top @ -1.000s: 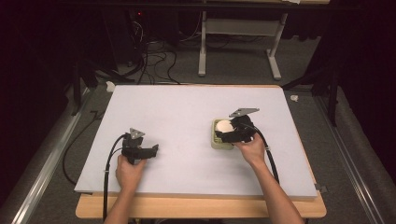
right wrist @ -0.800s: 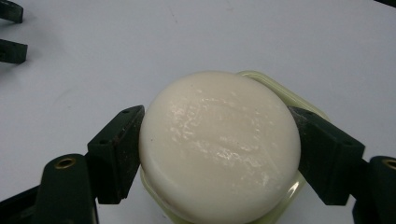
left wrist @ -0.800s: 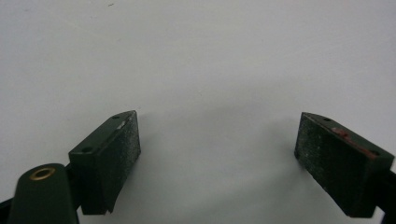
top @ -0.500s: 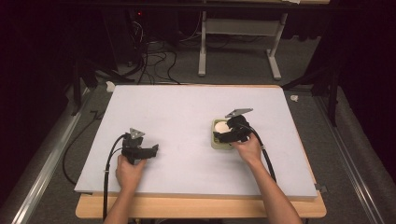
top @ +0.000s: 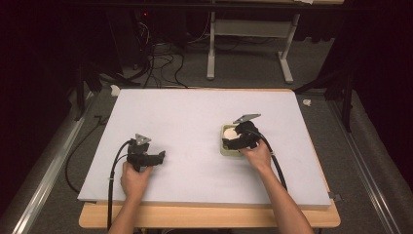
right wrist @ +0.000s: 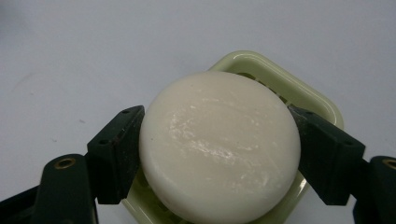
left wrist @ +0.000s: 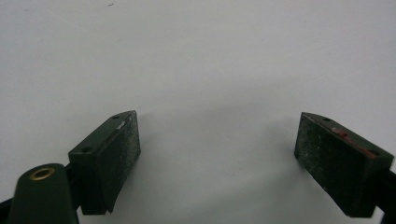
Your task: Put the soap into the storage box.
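A round white bar of soap point(right wrist: 219, 144) sits between the pads of my right gripper point(right wrist: 220, 140), which is shut on its two sides. Under it lies a pale green soap dish point(right wrist: 280, 77) with a slotted floor; whether the soap rests on it I cannot tell. From the high view, the right gripper point(top: 234, 139) is over the dish point(top: 225, 149) right of the table's middle, with the soap point(top: 233, 130) showing pale at its tip. My left gripper point(top: 158, 157) lies low at the front left. Its jaws stand wide open point(left wrist: 217, 140) with nothing between them.
The work surface is a white sheet point(top: 195, 112) on a wooden table point(top: 209, 220). Black cables point(top: 114, 168) trail from both grippers toward the front edge. Beyond the table are desk legs point(top: 210, 53) and floor cables.
The right hand has shifted only slightly over the dish, still with the soap in its jaws. The left hand has not moved.
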The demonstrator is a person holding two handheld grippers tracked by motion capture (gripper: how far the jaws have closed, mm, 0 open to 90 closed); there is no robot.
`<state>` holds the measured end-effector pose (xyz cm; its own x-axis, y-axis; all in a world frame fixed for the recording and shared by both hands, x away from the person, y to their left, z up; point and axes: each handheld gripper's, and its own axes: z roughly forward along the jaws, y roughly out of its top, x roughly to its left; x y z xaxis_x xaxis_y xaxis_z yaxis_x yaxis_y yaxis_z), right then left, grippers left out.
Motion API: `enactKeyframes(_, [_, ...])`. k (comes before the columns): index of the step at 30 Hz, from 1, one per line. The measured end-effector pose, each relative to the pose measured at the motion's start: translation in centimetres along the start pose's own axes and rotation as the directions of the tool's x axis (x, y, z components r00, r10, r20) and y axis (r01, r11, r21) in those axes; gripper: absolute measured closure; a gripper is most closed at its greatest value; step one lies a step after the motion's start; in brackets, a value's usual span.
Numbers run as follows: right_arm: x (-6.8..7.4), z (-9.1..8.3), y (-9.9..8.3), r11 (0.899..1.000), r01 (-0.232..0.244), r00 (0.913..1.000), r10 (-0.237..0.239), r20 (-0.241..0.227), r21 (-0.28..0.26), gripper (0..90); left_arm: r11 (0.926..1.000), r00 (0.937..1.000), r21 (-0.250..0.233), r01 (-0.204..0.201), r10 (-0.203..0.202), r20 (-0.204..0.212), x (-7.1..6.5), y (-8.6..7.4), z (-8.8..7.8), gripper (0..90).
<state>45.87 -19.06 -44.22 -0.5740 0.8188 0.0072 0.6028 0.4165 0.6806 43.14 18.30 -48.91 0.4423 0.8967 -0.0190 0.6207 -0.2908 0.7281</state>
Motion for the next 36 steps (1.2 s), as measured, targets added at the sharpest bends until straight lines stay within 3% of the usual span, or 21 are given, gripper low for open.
enactKeyframes(9, [0.0,0.3,-0.1,1.0,0.0,1.0,0.0,0.005,0.016,23.3,1.0,1.0,0.0,0.0,0.0,0.0,0.0,0.0,0.0,14.6])
enactKeyframes(15, [-0.2,-1.1,0.3,0.997,-0.034,0.9993,0.032,-0.018,-0.075,25.0,1.0,1.0,0.0,-0.001,0.001,-0.001,0.0,0.0,0.0,14.6])
enactKeyframes(18, [-0.2,-1.6,0.4,0.997,-0.015,0.9999,0.015,-0.009,-0.08,24.8,1.0,1.0,0.0,-0.001,0.001,-0.001,0.0,0.0,0.0,14.6])
enactKeyframes(36, [-0.7,-3.8,0.2,0.989,-0.025,0.9997,0.025,-0.006,-0.148,25.1,1.0,1.0,-0.001,-0.001,0.001,-0.002,0.0,0.0,0.0,14.6])
